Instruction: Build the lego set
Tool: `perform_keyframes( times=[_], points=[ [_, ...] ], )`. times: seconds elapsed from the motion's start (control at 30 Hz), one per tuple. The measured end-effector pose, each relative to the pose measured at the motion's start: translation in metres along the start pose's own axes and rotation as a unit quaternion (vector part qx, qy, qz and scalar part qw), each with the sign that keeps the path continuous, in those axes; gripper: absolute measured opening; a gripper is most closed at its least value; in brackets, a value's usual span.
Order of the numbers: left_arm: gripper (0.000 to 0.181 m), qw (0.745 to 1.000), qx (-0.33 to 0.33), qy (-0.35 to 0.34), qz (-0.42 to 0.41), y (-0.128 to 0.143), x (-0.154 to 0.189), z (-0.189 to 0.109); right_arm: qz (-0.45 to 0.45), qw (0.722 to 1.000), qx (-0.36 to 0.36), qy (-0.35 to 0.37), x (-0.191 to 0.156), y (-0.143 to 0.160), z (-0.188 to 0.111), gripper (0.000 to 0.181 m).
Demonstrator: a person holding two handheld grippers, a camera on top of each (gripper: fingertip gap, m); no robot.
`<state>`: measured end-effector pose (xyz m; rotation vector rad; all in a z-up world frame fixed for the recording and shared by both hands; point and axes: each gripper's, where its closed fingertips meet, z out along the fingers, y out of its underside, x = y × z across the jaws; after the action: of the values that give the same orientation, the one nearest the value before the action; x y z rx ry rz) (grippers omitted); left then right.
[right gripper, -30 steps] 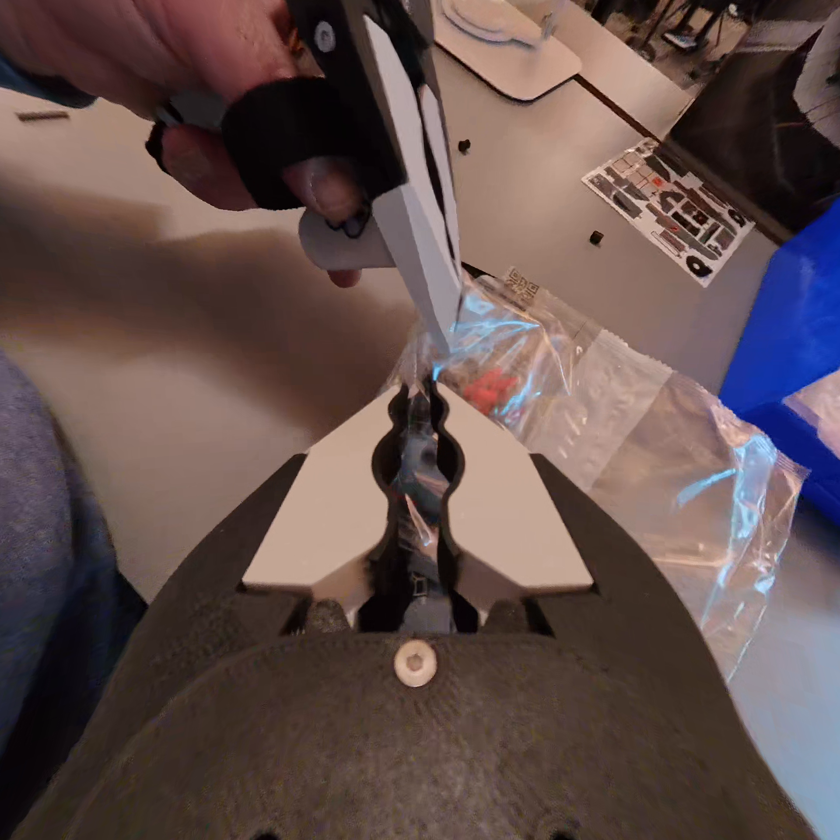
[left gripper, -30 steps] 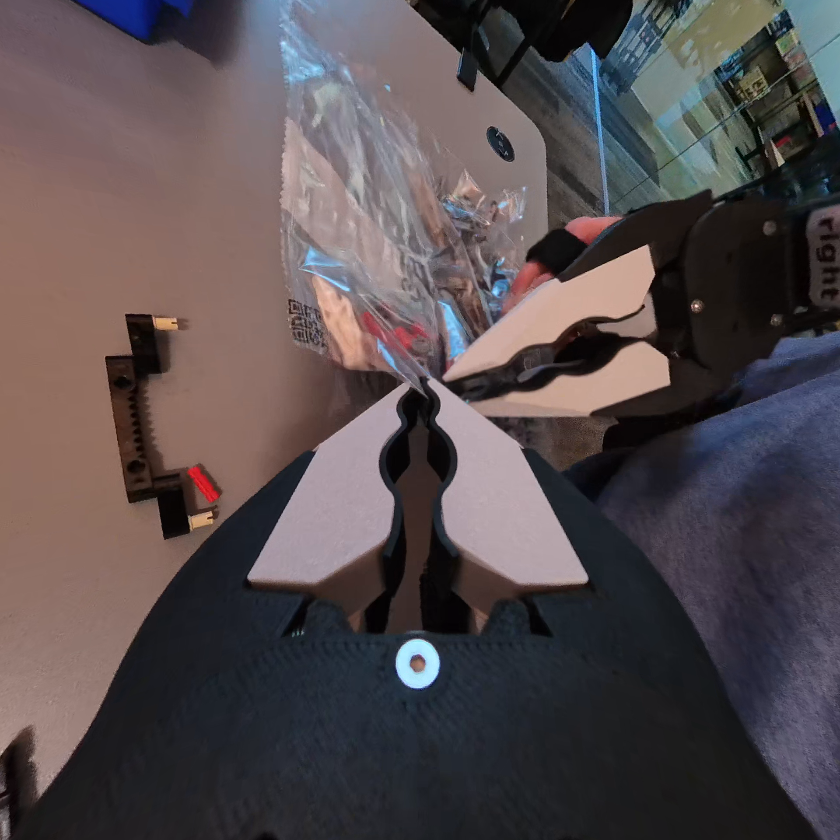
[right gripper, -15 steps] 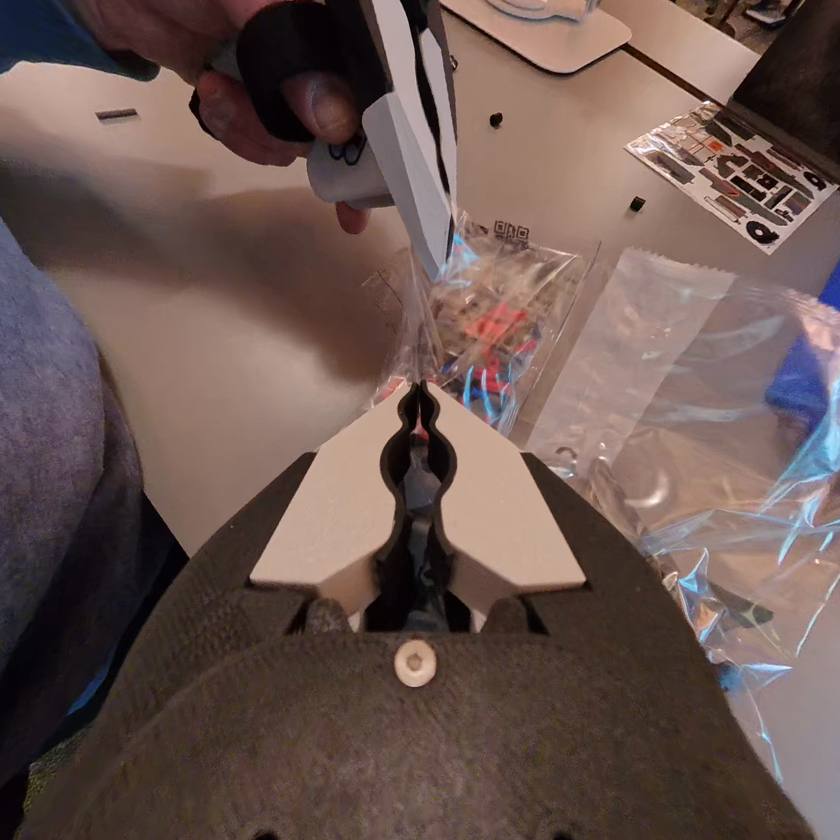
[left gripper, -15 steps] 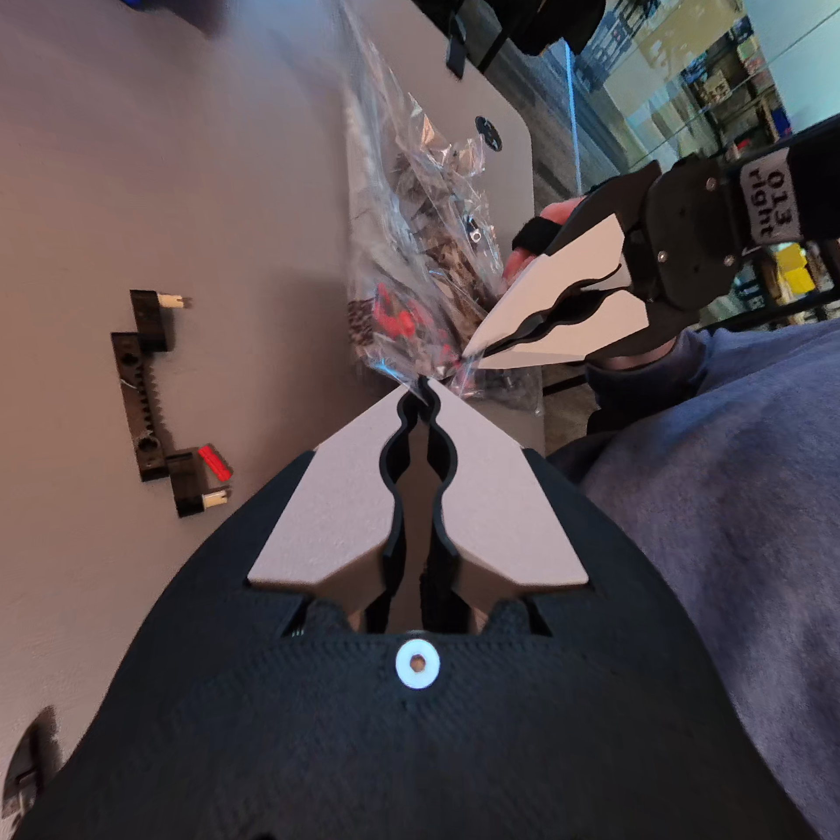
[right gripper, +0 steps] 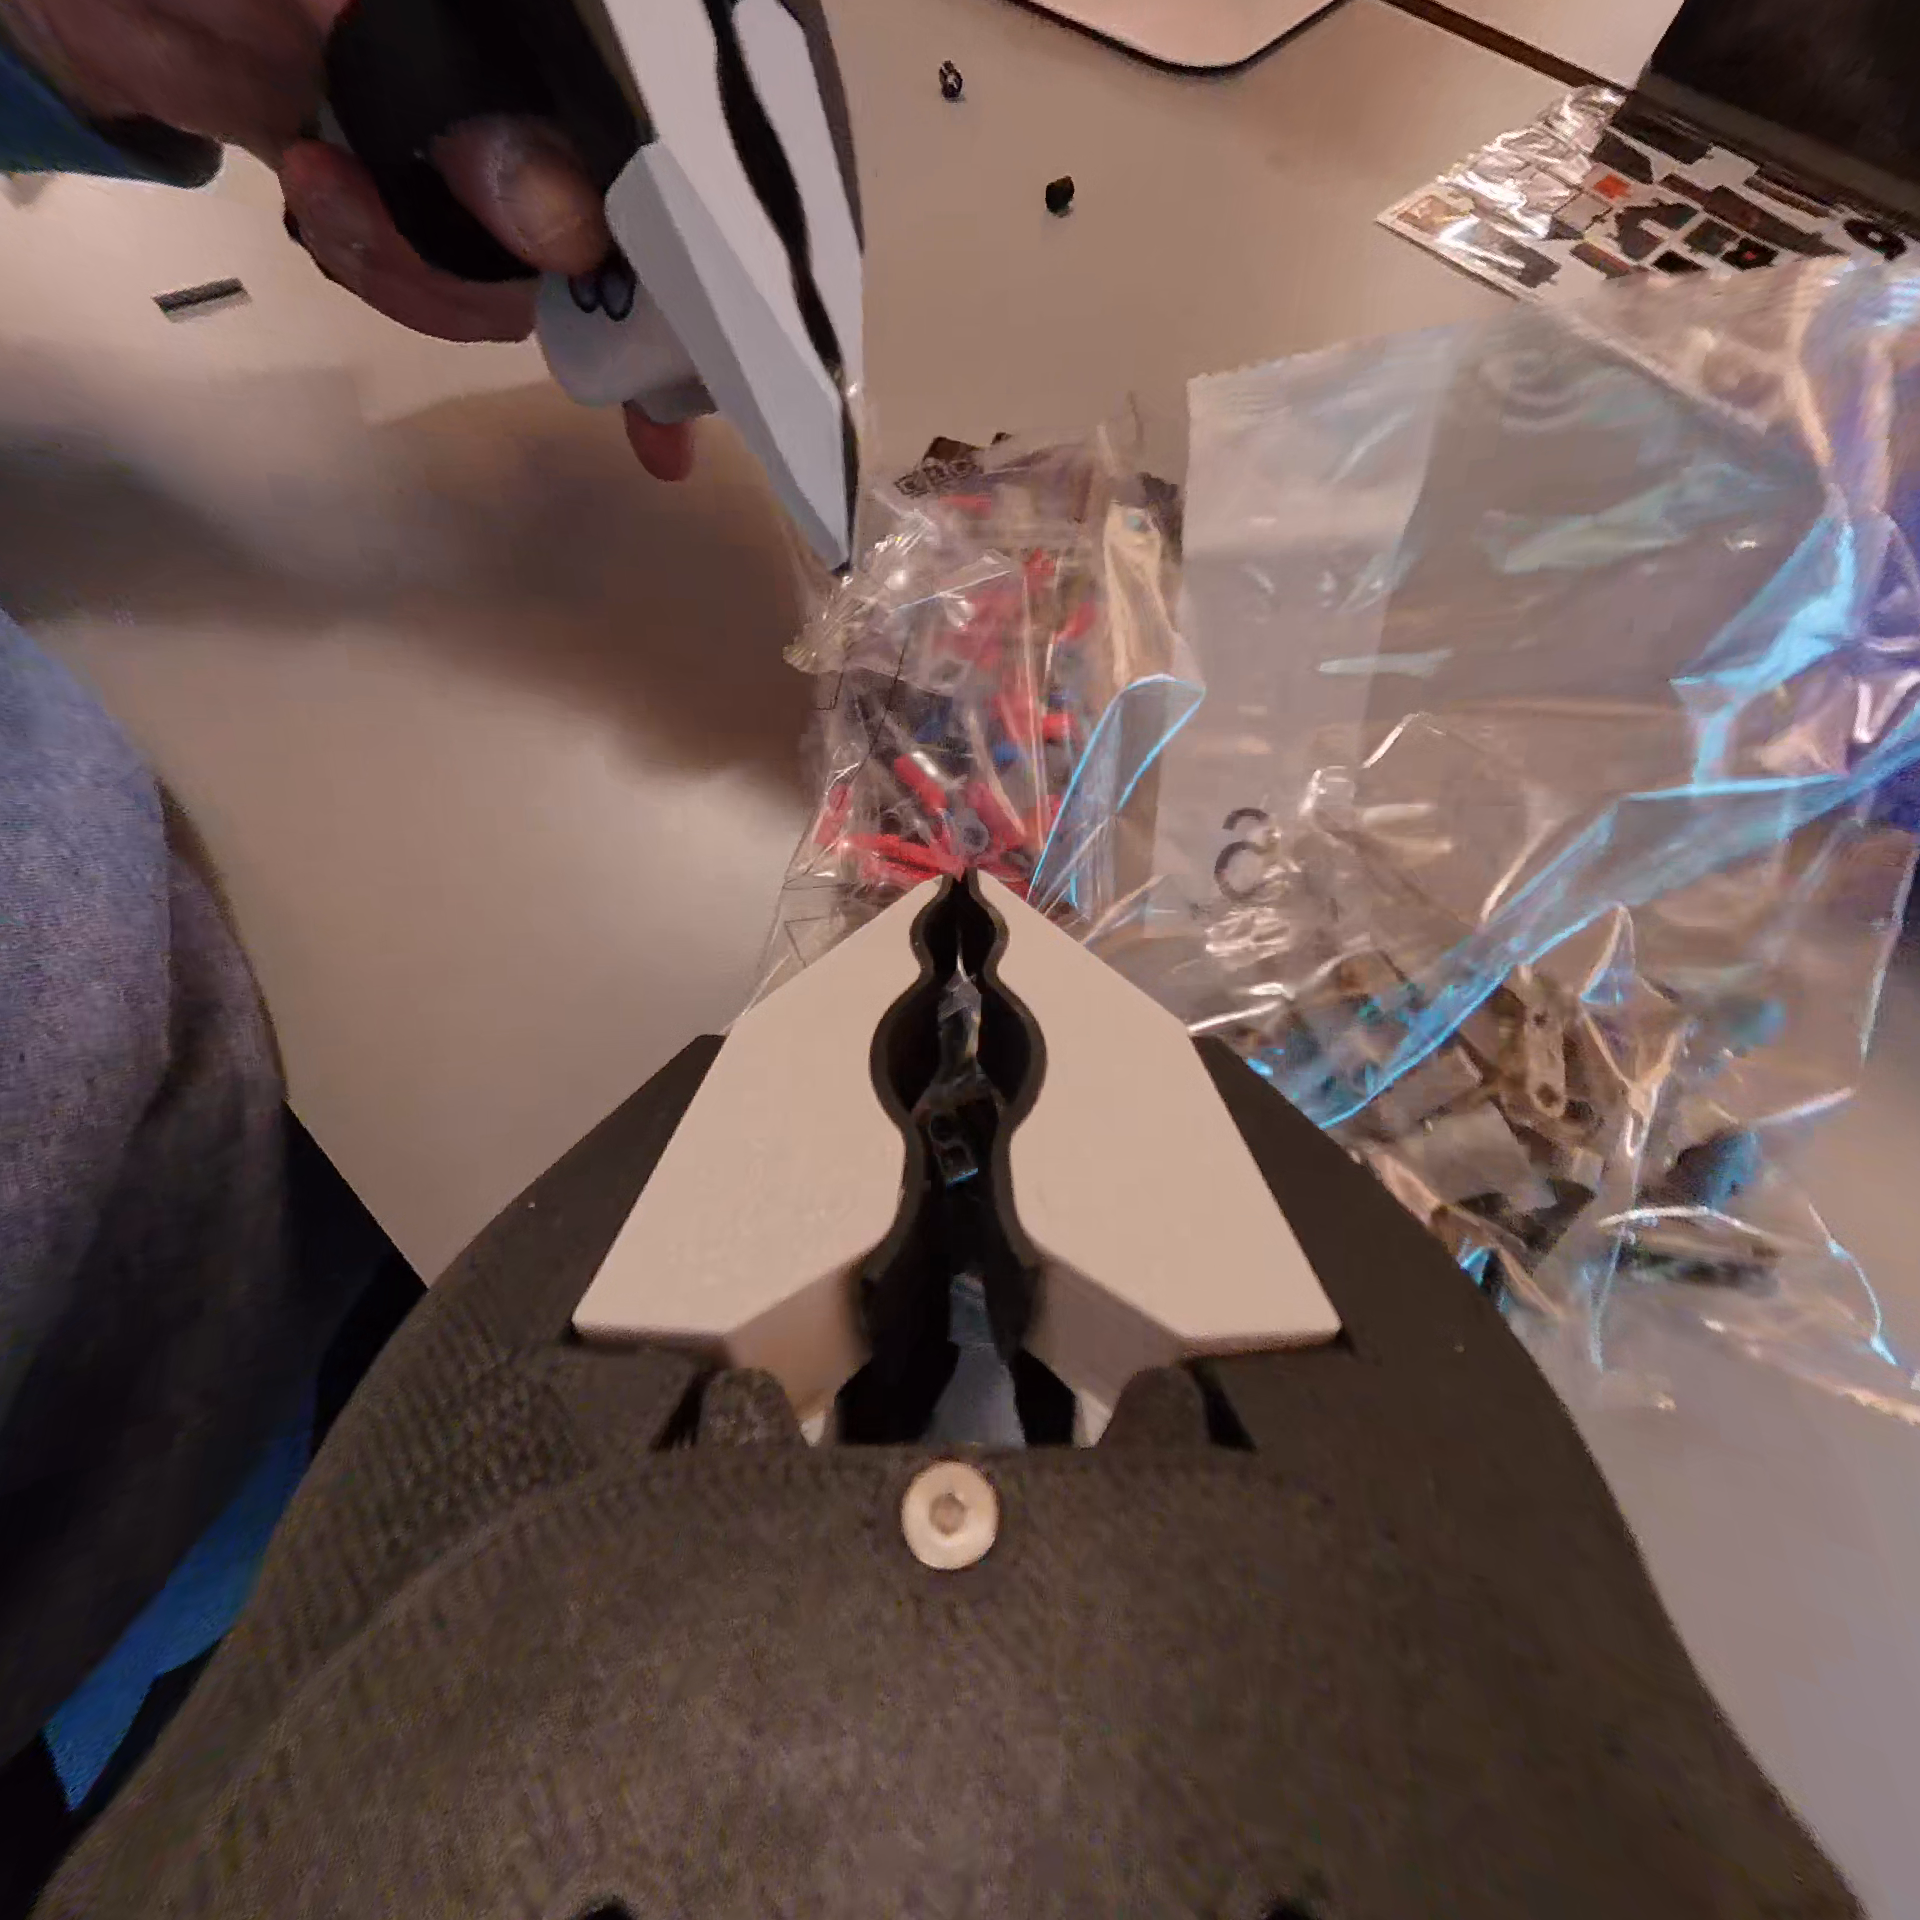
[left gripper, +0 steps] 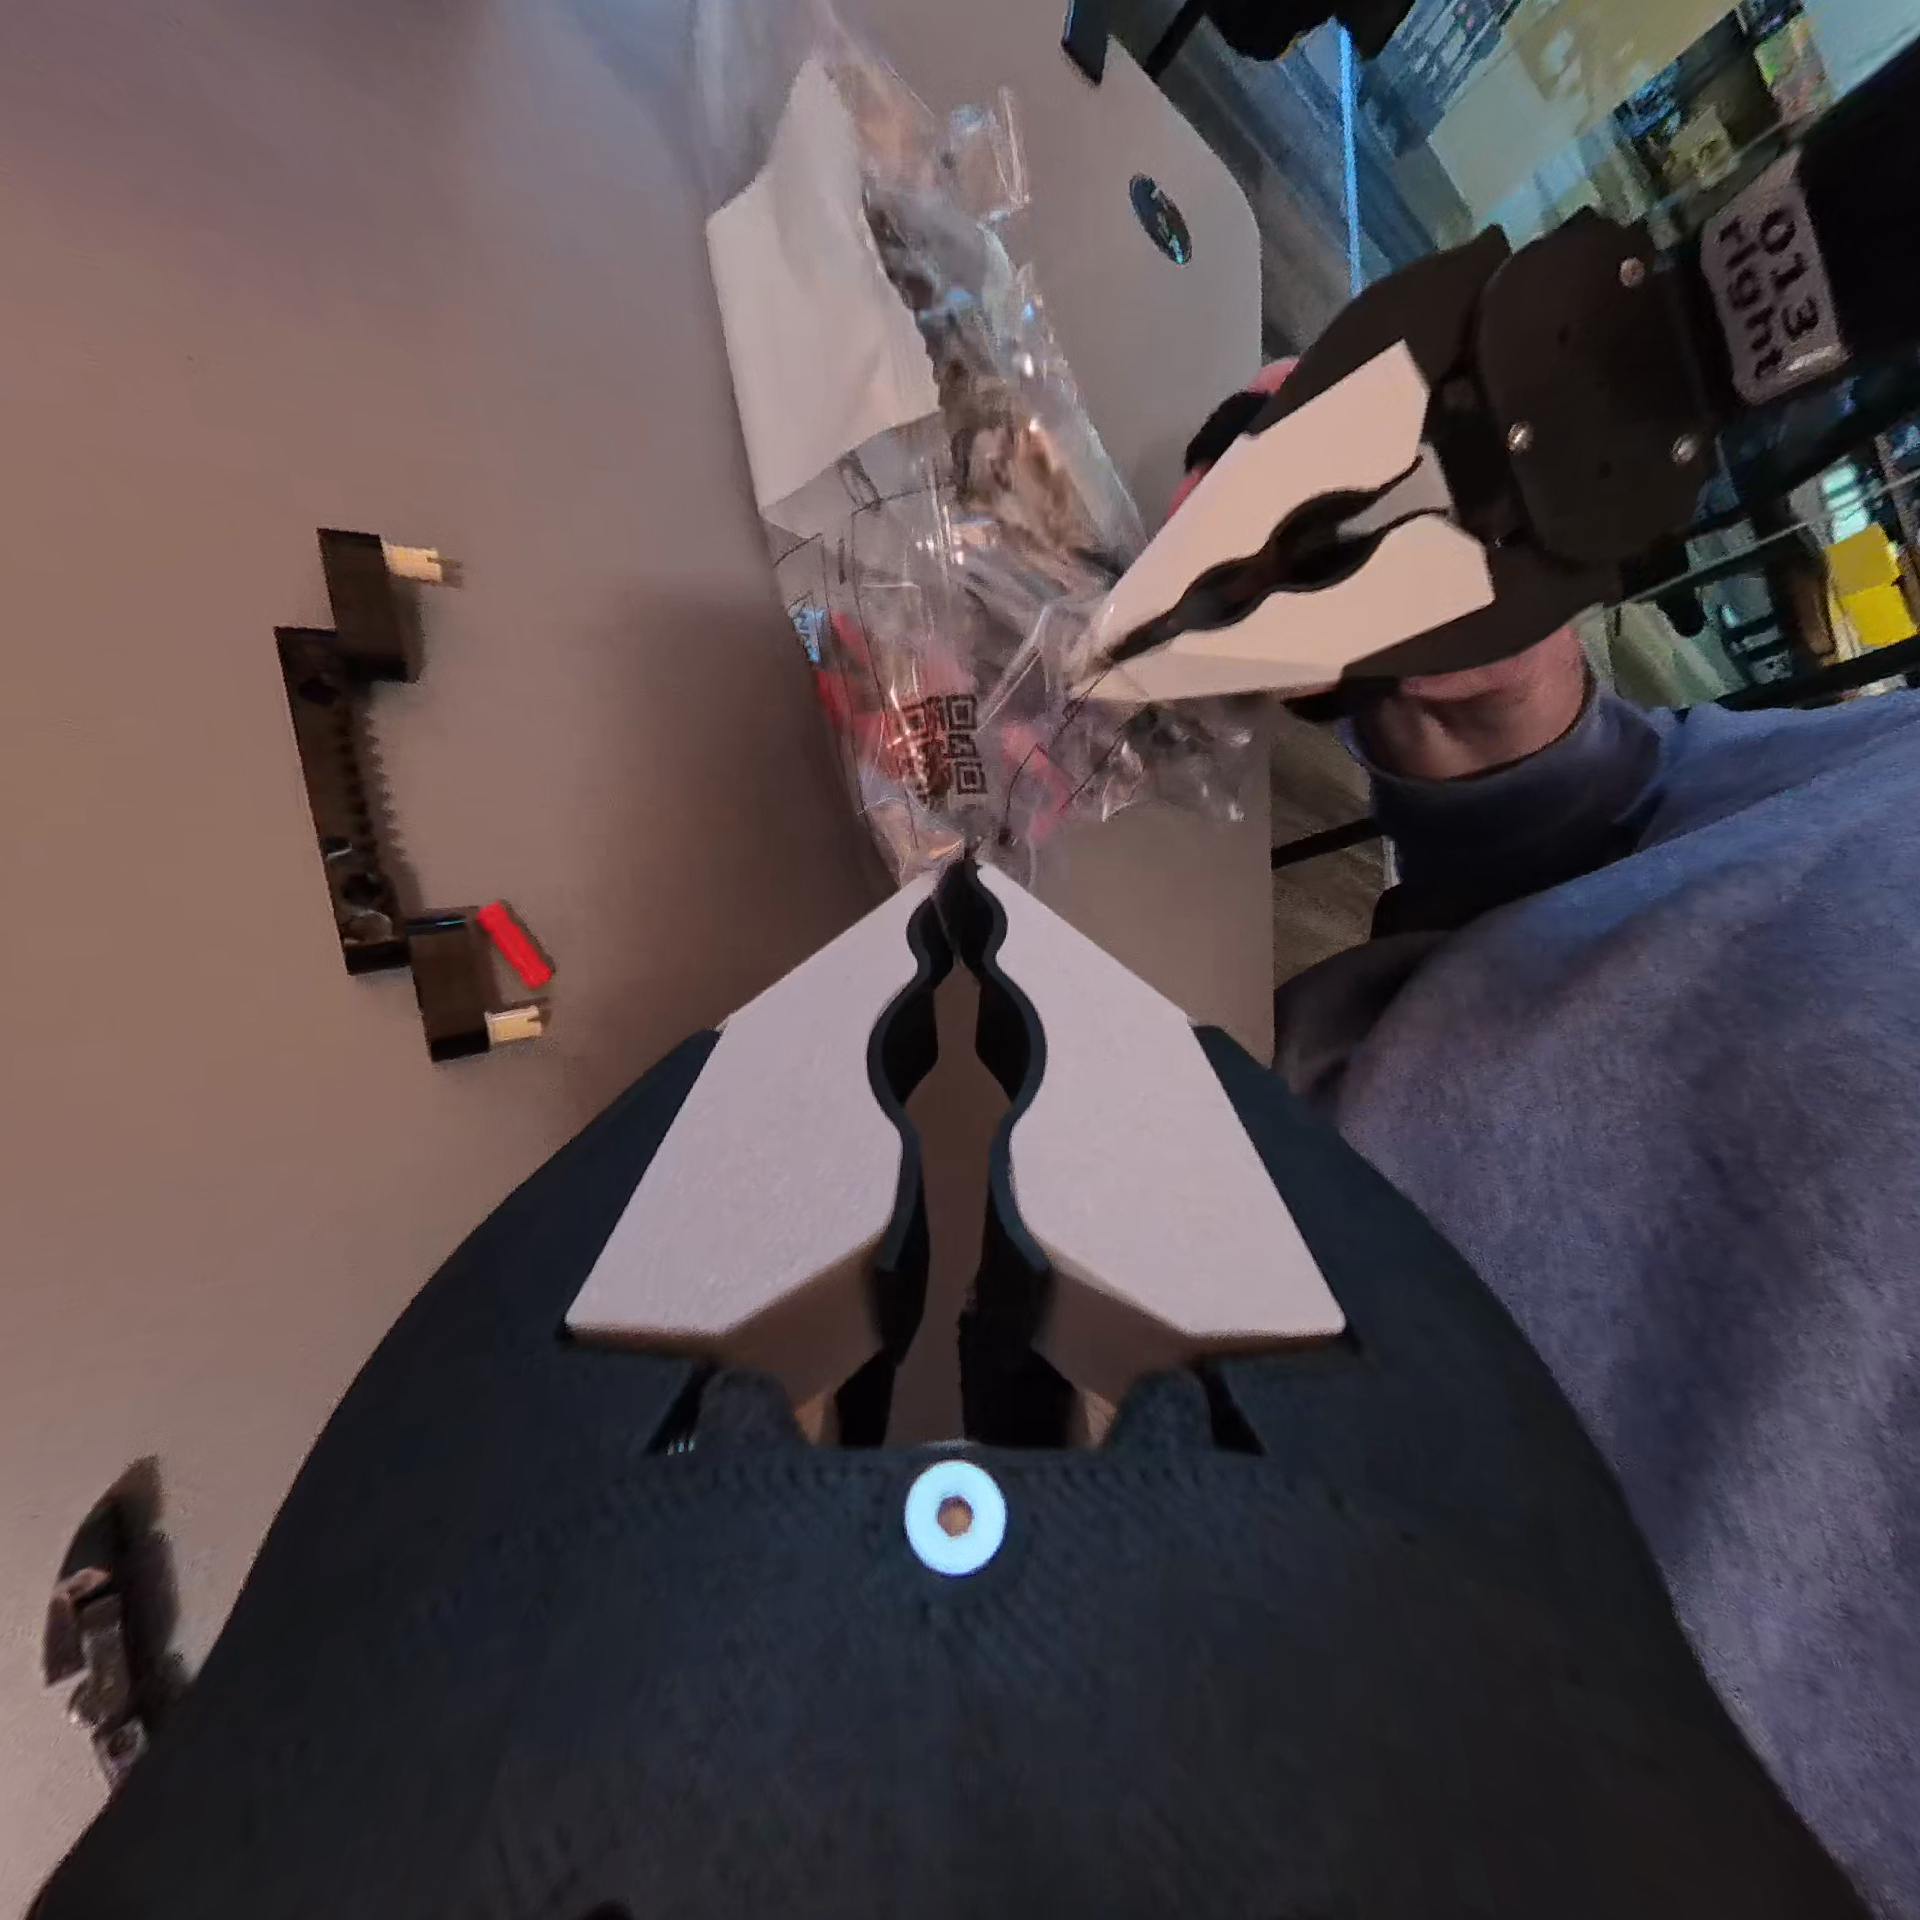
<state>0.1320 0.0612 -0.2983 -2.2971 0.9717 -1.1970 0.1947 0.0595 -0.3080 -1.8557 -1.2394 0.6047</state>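
Crowding table (right gripper: pixel 468 727): bigger clear bag (right gripper: pixel 1558 727) beside pinched parts bag (right gripper: pixel 966 707), black assembly (left gripper: pixel 364 790) apart

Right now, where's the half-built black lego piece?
Left wrist view, left side: the black lego assembly lies flat on the table, apart from the parts bag pinched by both grippers.

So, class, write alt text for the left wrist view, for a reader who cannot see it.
Two grippers, the left gripper in the foreground and the right gripper beyond it, each pinch the small clear bag of lego pieces, holding it above the pale table. To the left on the table lies a partly built black lego assembly with tan pins and a red piece.
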Motion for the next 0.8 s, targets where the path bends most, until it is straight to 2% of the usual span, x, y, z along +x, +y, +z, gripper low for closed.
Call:
perform_keyframes(
  times=[0.03,0.2,0.23,0.3,0.37,0.4,0.43,0.47,0.63,0.8],
  points=[
    [0.000,1.000,-0.007,-0.005,0.007,0.003,-0.001,0.001,0.005,1.000,0.004,0.001,0.001,-0.001,-0.001,0.000],
    [0.000,0.999,-0.021,-0.010,0.047,0.007,0.009,0.007,0.011,1.000,0.007,-0.008,-0.002,-0.009,0.000,0.000],
    [0.000,0.998,-0.023,-0.013,0.053,0.007,0.012,0.008,0.006,1.000,0.008,-0.014,-0.005,-0.012,0.000,0.002],
    [0.000,0.998,-0.023,-0.018,0.062,0.006,0.015,0.010,-0.011,1.000,0.015,-0.020,-0.011,-0.023,0.002,0.021],
    [0.000,0.997,-0.024,-0.017,0.070,0.007,0.019,0.012,-0.037,0.999,0.031,-0.025,-0.017,-0.036,0.006,0.023],
    [0.000,0.997,-0.028,-0.022,0.075,0.009,0.020,0.015,-0.047,0.998,0.034,-0.031,-0.020,-0.041,0.010,0.020],
    [0.000,0.996,-0.030,-0.025,0.080,0.011,0.022,0.016,-0.059,0.997,0.034,-0.035,-0.023,-0.045,0.013,0.003],
    [0.000,0.996,-0.030,-0.024,0.082,0.012,0.024,0.017,-0.073,0.996,0.032,-0.031,-0.022,-0.048,0.017,0.000],
    [0.000,0.991,-0.035,-0.050,0.116,0.019,0.025,0.016,-0.082,0.996,-0.006,-0.024,-0.007,-0.038,0.034,0.000],
    [0.000,0.992,-0.016,-0.056,0.113,0.021,0.029,0.009,-0.070,0.997,-0.012,-0.023,-0.002,-0.032,0.032,0.000]
  ],
)
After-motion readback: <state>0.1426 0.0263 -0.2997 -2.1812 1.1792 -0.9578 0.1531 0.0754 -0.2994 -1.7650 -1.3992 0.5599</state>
